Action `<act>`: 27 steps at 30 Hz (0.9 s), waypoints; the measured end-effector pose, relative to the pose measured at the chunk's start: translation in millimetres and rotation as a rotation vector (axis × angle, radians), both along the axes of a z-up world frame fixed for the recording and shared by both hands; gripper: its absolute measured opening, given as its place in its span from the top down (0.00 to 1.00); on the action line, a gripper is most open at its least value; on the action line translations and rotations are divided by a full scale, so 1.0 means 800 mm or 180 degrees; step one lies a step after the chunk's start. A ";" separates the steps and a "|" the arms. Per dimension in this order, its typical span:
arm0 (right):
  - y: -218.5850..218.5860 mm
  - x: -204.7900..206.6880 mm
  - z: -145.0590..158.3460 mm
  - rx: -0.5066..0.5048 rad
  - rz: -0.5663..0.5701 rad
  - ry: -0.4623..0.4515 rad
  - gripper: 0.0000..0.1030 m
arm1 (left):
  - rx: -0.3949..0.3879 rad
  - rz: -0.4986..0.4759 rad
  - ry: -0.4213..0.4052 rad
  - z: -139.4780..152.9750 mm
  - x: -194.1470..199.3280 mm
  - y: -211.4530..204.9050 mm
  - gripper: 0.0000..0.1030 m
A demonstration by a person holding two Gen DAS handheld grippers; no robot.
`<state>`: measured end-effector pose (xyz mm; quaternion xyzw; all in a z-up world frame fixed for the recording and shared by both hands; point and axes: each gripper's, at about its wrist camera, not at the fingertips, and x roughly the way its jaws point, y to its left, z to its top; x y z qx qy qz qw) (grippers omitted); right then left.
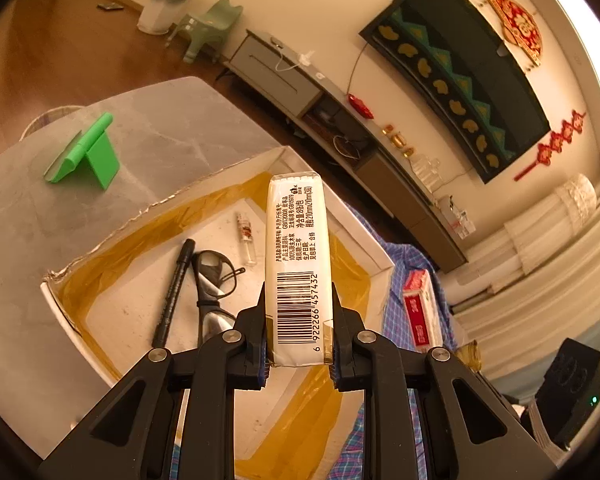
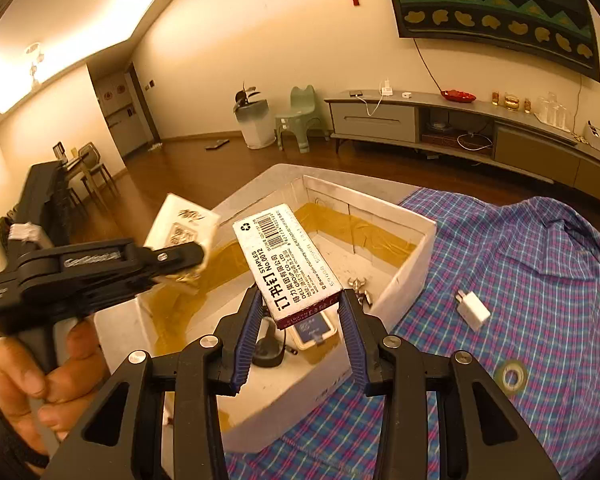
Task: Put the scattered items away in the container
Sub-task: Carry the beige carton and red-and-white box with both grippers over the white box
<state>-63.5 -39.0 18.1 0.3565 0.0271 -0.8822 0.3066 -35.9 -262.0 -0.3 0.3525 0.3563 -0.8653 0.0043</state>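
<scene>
A grey marble-look bench [image 1: 172, 128] carries a white box [image 2: 404, 280] patched inside with amber tape, and a blue plaid cloth [image 2: 540, 264] spreads at the box's three o'clock side. The room has a wood floor, cream walls hung with red knot ornaments, a long grey TV cabinet [image 2: 380, 116], a pale green child's chair [image 2: 300, 116] and a potted plant. The left tool [image 1: 299, 344] is clenched on a white tissue pack [image 1: 298, 256], held upright over the box, its barcode reading 6 922266 457432. The right tool [image 2: 300, 320] grips a staples box [image 2: 288, 260] printed "STAPLES No.0012" and "DELI GROUP CO., LTD", also above the box. Inside lie a black pen [image 1: 174, 292] and glasses [image 1: 214, 276]. A white charger [image 2: 473, 308] and a tape roll [image 2: 510, 376] rest on the cloth at four o'clock.
</scene>
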 end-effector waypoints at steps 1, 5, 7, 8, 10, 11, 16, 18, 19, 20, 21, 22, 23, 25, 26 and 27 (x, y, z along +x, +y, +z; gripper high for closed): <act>-0.005 -0.007 -0.001 0.0017 0.0018 -0.0025 0.60 | 0.0013 0.0013 -0.0021 -0.002 -0.001 -0.002 0.78; -0.023 -0.031 -0.003 0.0088 0.0085 -0.0110 0.60 | 0.0024 -0.0014 -0.0096 -0.009 -0.006 0.000 0.78; -0.029 -0.042 -0.003 0.0121 0.0093 -0.0128 0.60 | 0.0017 -0.0068 -0.0157 -0.014 -0.013 0.006 0.78; -0.033 -0.049 -0.004 0.0143 0.0112 -0.0162 0.60 | 0.0010 -0.0099 -0.0175 -0.015 -0.017 0.008 0.78; -0.037 -0.058 -0.006 0.0187 0.0116 -0.0206 0.60 | -0.0010 -0.0163 -0.0201 -0.016 -0.025 0.014 0.78; -0.040 -0.063 -0.008 0.0232 0.0125 -0.0219 0.60 | -0.0025 -0.0145 -0.0201 -0.015 -0.029 0.015 0.78; -0.049 -0.087 -0.013 0.0388 0.0128 -0.0317 0.60 | 0.0018 -0.0059 -0.0201 -0.011 -0.051 0.012 0.78; -0.052 -0.097 -0.015 0.0472 0.0154 -0.0352 0.60 | 0.0026 -0.0044 -0.0196 -0.008 -0.059 0.013 0.78; -0.053 -0.102 -0.017 0.0510 0.0149 -0.0373 0.60 | 0.0031 -0.0036 -0.0202 -0.007 -0.065 0.014 0.78; -0.055 -0.107 -0.019 0.0553 0.0155 -0.0413 0.60 | 0.0035 -0.0029 -0.0212 -0.008 -0.069 0.015 0.78; -0.055 -0.113 -0.021 0.0593 0.0153 -0.0450 0.60 | 0.0043 -0.0015 -0.0229 -0.009 -0.073 0.015 0.78; -0.056 -0.116 -0.022 0.0620 0.0145 -0.0464 0.60 | 0.0061 -0.0002 -0.0246 -0.010 -0.078 0.015 0.78; -0.057 -0.121 -0.023 0.0653 0.0144 -0.0484 0.60 | 0.0072 0.0011 -0.0266 -0.011 -0.082 0.014 0.78; -0.056 -0.130 -0.023 0.0694 0.0127 -0.0515 0.60 | 0.0091 0.0029 -0.0296 -0.014 -0.088 0.014 0.78; -0.056 -0.134 -0.024 0.0719 0.0117 -0.0537 0.60 | 0.0106 0.0039 -0.0318 -0.016 -0.092 0.012 0.78; -0.055 -0.139 -0.026 0.0739 0.0104 -0.0565 0.60 | 0.0127 0.0046 -0.0343 -0.018 -0.096 0.012 0.78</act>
